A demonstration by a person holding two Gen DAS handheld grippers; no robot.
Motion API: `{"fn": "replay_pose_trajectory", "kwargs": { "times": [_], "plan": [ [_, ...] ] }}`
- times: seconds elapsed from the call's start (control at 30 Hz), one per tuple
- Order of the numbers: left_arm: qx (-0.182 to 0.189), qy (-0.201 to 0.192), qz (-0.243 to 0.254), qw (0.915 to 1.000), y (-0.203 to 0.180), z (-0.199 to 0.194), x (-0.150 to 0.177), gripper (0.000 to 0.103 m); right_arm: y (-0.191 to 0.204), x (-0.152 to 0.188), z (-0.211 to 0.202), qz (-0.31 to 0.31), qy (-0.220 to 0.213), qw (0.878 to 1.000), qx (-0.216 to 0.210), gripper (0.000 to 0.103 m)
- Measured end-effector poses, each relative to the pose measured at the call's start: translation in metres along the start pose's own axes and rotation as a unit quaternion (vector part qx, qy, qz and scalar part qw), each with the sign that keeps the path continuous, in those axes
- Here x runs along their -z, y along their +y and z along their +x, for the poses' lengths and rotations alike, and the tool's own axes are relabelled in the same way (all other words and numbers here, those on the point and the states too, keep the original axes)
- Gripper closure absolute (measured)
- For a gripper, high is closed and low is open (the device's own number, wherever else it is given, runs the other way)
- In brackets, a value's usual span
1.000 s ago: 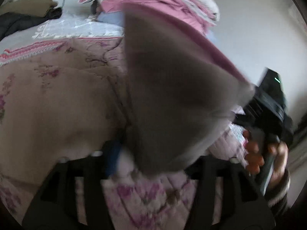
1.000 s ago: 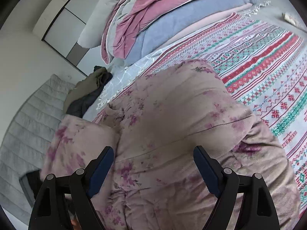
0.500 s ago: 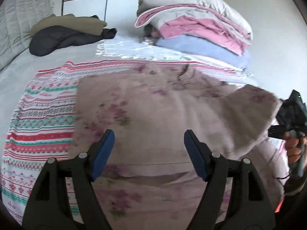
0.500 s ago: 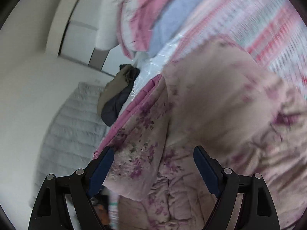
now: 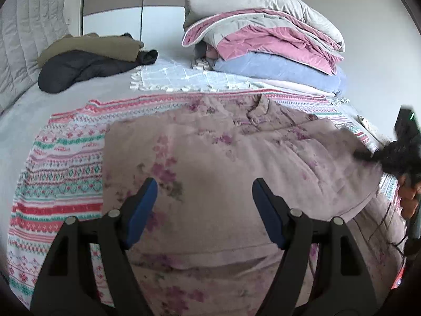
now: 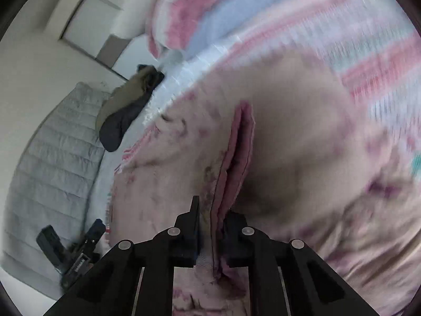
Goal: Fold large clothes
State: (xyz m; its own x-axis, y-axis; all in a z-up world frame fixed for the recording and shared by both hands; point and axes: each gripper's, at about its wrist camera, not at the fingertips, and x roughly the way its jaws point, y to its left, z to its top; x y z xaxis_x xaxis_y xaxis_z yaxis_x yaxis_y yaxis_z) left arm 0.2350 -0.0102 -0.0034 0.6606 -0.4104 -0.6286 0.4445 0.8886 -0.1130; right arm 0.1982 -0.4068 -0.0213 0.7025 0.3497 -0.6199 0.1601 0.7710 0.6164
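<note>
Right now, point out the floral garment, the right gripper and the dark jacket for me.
floral garment [image 5: 210, 163]: left wrist view, middle of the folded panel.
right gripper [image 6: 210, 226]: right wrist view, between its fingertips, shut on the garment's pink-lined edge.
dark jacket [image 5: 79, 68]: left wrist view, its bulky body.

One pink floral quilted garment [image 5: 215, 158], spread across the near middle of the bed. One striped red, teal and white patterned blanket [image 5: 60, 158] under it, showing at left. One white fringed lace cloth [image 5: 184, 79] beyond. Two dark jackets heaped at far left: one olive [image 5: 89, 46], one navy [image 5: 79, 68]. One stack of folded bedding [image 5: 263, 36] at far right, with roughly four layers. Two black two-finger grippers: one at near centre [image 5: 204, 202], one at right [image 6: 210, 223].
</note>
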Motion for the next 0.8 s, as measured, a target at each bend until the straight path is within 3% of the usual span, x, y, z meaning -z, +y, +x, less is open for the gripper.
{"fn": "replay_pose_trajectory", "kwargs": {
  "times": [0.13,0.2,0.3,0.37,0.5,0.57,0.63,0.73,0.8],
  "plan": [
    [0.016,-0.002,-0.012,0.9998,0.005,0.006,0.003,0.028,0.037,-0.026,-0.032,-0.104,-0.083,0.990,0.038,0.091],
    [0.007,0.026,-0.007,0.9996,0.005,0.021,0.012,0.028,0.044,-0.033,-0.029,-0.148,-0.098,0.979,0.097,0.091],
    [-0.001,0.073,-0.001,0.9974,0.004,0.046,0.029,0.028,0.022,-0.029,0.003,-0.159,-0.048,0.973,0.161,0.086],
    [0.008,0.071,-0.010,0.9974,0.007,0.049,0.033,0.028,0.000,-0.020,0.030,-0.157,-0.007,0.968,0.195,0.081],
    [0.002,0.081,-0.011,0.9967,0.006,0.043,0.028,0.028,-0.014,-0.009,0.032,-0.180,-0.007,0.963,0.200,0.072],
    [-0.008,0.086,-0.014,0.9962,0.005,0.030,0.026,0.028,-0.004,-0.009,0.017,-0.184,-0.012,0.958,0.218,0.064],
    [-0.016,0.088,-0.018,0.9958,0.003,0.009,0.025,0.028,0.005,-0.012,-0.001,-0.191,-0.018,0.953,0.233,0.049],
    [-0.032,0.091,-0.018,0.9952,-0.001,-0.028,0.028,0.024,0.010,-0.008,-0.064,-0.180,-0.033,0.966,0.181,0.035],
    [-0.032,0.090,-0.029,0.9950,-0.001,-0.054,0.032,0.012,0.010,0.005,-0.106,-0.173,-0.045,0.972,0.153,0.026]
  ]
}}
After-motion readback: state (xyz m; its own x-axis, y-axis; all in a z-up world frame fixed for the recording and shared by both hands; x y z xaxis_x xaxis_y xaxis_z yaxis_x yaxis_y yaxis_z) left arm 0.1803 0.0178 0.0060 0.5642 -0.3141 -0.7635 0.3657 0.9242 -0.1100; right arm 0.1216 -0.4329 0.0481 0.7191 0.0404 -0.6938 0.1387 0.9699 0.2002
